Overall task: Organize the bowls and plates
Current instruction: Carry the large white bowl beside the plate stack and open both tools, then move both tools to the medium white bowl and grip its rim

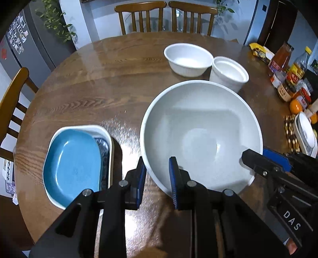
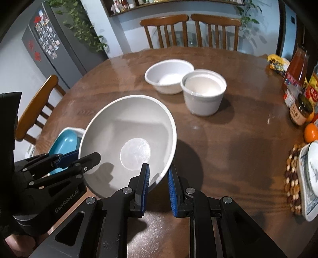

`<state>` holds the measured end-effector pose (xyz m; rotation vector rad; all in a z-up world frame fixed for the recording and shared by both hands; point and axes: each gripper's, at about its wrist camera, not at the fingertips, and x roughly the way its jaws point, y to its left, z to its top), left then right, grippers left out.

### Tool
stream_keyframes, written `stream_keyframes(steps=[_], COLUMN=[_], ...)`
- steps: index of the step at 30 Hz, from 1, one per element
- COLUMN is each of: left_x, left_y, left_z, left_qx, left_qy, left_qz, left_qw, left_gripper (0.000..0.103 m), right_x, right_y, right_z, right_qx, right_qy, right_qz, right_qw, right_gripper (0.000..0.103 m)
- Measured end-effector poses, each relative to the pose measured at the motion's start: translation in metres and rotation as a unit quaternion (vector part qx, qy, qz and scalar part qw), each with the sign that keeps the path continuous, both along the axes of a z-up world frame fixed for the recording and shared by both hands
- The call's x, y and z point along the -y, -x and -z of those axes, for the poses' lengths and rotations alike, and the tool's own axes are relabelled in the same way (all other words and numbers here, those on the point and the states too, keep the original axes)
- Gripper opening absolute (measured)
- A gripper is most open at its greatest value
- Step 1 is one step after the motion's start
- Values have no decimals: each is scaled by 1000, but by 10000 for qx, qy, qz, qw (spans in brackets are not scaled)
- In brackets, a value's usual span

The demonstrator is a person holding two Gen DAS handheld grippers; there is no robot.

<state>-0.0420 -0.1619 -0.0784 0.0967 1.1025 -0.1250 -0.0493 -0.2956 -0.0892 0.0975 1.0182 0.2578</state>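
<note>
Two grippers — left gripper (image 1: 157,178), right gripper (image 2: 158,183) — each pinch the large grey bowl (image 1: 200,127) by its rim above the round wooden table (image 1: 89,85); a fridge (image 2: 51,45), probably, stands upper left.

Three white bowls (image 1: 200,137) (one large, two smaller), one blue dish (image 1: 73,166), three wooden chairs (image 1: 140,16), two grippers (image 1: 157,178).

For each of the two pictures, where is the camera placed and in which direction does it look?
Left wrist: on the left gripper, looking down its fingers at the large bowl; the right gripper shows too.
Right wrist: on the right gripper, same bowl; left gripper at left.
Shared: bowl, both grippers, blue dish, two white bowls, chairs.
</note>
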Motion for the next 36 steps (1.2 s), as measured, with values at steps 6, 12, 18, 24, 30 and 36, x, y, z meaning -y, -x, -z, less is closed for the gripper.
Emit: stream_keyframes(steps=[6,12,18,24,30,36], left_x=[-12,-23,-24,-34,-57,-66], left_y=[16,25,25,23,16,8], left_z=[12,20,21,15,-4,-29], left_qx=[-186,-253,-253,-174,6,211], left_qy=[-44,-131,-113,-46,85,274], left_qz=[-16,-28,23,-52,-344,-476], left_qw=[9998,9996,9996,9998,9994,9983], left_gripper=[20,20,24,53,63,68], right_x=[-10,-22,-20,-15,12,37], right_y=[12,20,17,18,17,13], right_z=[13,20,20,13,-7,-27], right_qx=[-255,-375,-464,-406,-121,86], right_qy=[-16,33,-90,-166,-383,-352], right_qz=[-116,-259,-147,22,407,723], right_qw=[9996,9990,9988,9990,9984,9967], right_gripper=[20,20,20,41,49,49])
